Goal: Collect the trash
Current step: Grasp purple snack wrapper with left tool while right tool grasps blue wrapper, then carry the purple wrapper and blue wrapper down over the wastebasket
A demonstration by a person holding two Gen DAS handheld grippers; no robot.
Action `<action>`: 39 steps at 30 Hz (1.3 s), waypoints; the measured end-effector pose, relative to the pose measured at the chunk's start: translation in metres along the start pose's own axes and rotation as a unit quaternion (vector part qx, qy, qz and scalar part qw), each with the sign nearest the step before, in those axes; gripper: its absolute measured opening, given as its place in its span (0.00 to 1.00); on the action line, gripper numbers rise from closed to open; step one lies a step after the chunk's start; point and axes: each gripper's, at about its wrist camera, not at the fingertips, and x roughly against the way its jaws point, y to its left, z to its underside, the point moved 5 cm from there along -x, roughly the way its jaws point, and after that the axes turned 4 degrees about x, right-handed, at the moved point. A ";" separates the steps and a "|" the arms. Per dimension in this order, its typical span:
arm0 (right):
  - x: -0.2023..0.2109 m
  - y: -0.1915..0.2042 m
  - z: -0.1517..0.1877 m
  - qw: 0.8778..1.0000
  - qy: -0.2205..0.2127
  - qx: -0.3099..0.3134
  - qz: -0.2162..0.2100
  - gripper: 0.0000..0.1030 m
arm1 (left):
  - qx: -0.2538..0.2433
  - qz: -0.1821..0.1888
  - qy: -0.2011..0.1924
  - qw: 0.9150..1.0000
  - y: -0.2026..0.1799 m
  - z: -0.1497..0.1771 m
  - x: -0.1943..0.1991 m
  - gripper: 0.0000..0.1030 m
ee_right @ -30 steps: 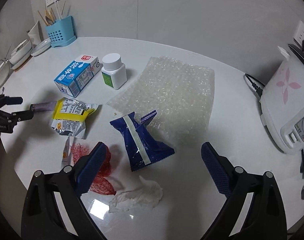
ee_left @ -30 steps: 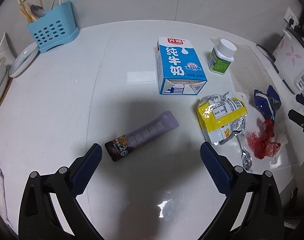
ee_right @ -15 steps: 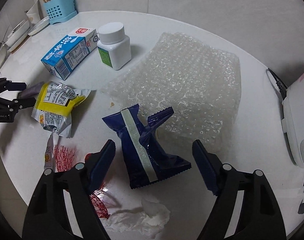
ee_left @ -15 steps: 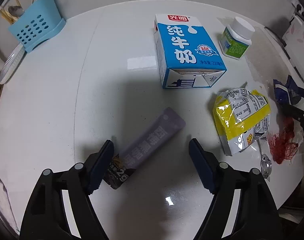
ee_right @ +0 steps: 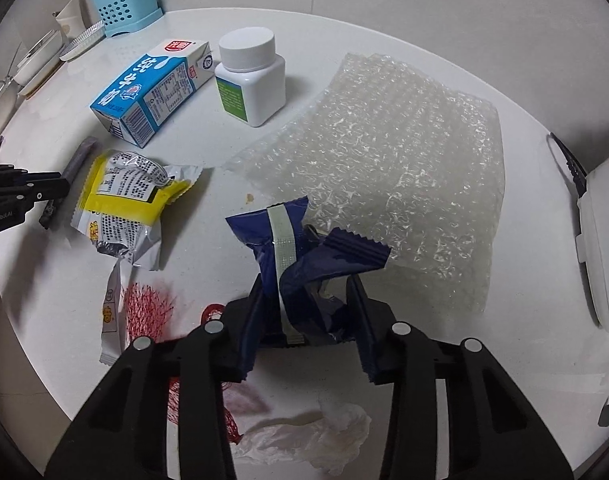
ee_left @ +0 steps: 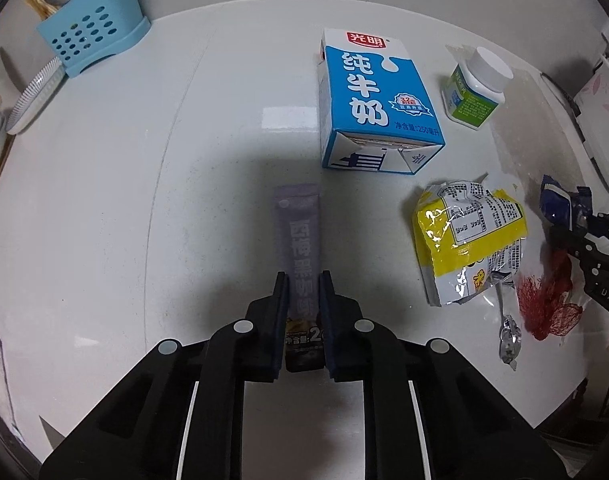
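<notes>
A round white table (ee_left: 104, 184) stands against a pale wall, strewn with packaging. In the left wrist view the left gripper (ee_left: 303, 284) is clamped on the near end of a long purple sachet (ee_left: 298, 240), which lies flat and runs straight away from the camera toward the blue milk carton (ee_left: 374, 100). The carton lies on its side at the far middle, with a white pill bottle (ee_left: 474, 88) standing just to its right. A crumpled yellow and silver wrapper (ee_left: 470, 236) sits to the right of the sachet, apart from it, and a red mesh net (ee_left: 548, 304) lies further right at the table's edge. A light blue utensil holder (ee_left: 90, 34) stands at the far left by the wall.

In the right wrist view the right gripper (ee_right: 308, 292) grips a crumpled dark blue wrapper (ee_right: 292, 248) between its fingers, the wrapper's far end resting at the near left edge of a sheet of bubble wrap (ee_right: 400, 172). A crumpled white tissue (ee_right: 316, 436) lies near, below the gripper, and red netting shows to its left. A white appliance (ee_right: 602, 248) sits at the far right edge.
</notes>
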 end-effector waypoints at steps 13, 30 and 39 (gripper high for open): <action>0.035 -0.012 0.004 0.998 -0.040 -0.049 0.000 0.35 | 0.003 -0.002 -0.037 0.999 0.001 0.012 0.022 0.13; 0.083 -0.003 0.029 0.992 -0.083 -0.089 0.016 0.30 | -0.002 0.023 -0.089 0.996 -0.007 0.037 0.071 0.13; 0.111 0.017 0.049 0.990 -0.099 -0.101 0.018 0.30 | -0.007 0.045 -0.107 0.993 -0.011 0.063 0.102 0.13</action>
